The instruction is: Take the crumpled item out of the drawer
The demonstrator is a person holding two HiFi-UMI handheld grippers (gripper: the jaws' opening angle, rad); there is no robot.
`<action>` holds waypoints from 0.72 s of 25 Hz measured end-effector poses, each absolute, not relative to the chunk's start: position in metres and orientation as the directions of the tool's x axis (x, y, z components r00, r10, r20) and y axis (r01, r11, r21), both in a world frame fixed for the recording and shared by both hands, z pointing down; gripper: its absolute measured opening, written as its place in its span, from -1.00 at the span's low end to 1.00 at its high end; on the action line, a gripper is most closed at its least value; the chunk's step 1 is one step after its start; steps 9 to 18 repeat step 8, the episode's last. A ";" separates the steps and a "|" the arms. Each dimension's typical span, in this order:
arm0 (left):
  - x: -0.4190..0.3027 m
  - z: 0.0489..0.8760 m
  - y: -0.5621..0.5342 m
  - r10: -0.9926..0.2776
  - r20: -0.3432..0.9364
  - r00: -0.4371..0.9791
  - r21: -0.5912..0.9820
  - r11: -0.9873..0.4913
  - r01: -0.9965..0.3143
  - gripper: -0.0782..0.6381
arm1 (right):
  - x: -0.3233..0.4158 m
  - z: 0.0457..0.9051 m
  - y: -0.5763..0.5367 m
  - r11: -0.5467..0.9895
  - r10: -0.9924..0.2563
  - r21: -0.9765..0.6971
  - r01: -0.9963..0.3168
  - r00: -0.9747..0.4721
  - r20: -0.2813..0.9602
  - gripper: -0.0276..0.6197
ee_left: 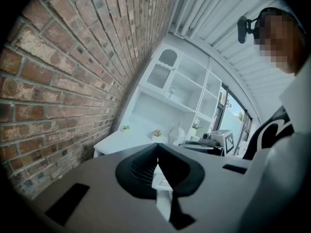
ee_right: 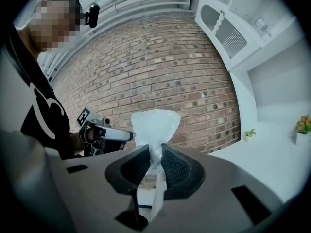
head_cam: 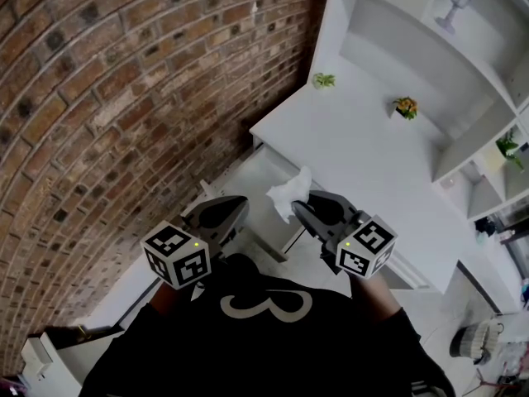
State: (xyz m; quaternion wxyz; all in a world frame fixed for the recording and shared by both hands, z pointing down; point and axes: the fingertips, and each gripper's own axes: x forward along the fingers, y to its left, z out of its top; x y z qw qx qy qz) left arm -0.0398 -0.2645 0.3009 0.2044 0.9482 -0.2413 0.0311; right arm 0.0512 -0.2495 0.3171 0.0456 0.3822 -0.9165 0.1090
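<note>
The crumpled item (head_cam: 291,193) is a white, papery wad held up in the air in front of the white desk (head_cam: 355,139). My right gripper (head_cam: 302,208) is shut on its lower end. In the right gripper view the wad (ee_right: 154,124) fans out above the jaws of the right gripper (ee_right: 155,152), which pinch its narrow stem. My left gripper (head_cam: 235,208) hovers just to the left, shut with nothing in it; its tips meet (ee_left: 157,153). The left gripper view also shows the wad (ee_left: 176,132). White drawer parts (head_cam: 266,240) lie below, largely hidden by the grippers.
A brick wall (head_cam: 124,98) runs along the left, close to the left gripper. The desk carries two small potted plants (head_cam: 323,80) (head_cam: 405,106) and a white shelf unit (head_cam: 463,73) at the back. The person's dark torso (head_cam: 264,337) fills the bottom.
</note>
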 end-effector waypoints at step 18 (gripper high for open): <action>-0.036 0.301 -0.265 -0.438 0.163 0.884 0.375 -0.801 -0.466 -0.77 | 0.054 0.315 -0.246 0.677 -0.700 -0.156 -0.720 -0.694 0.166 -0.66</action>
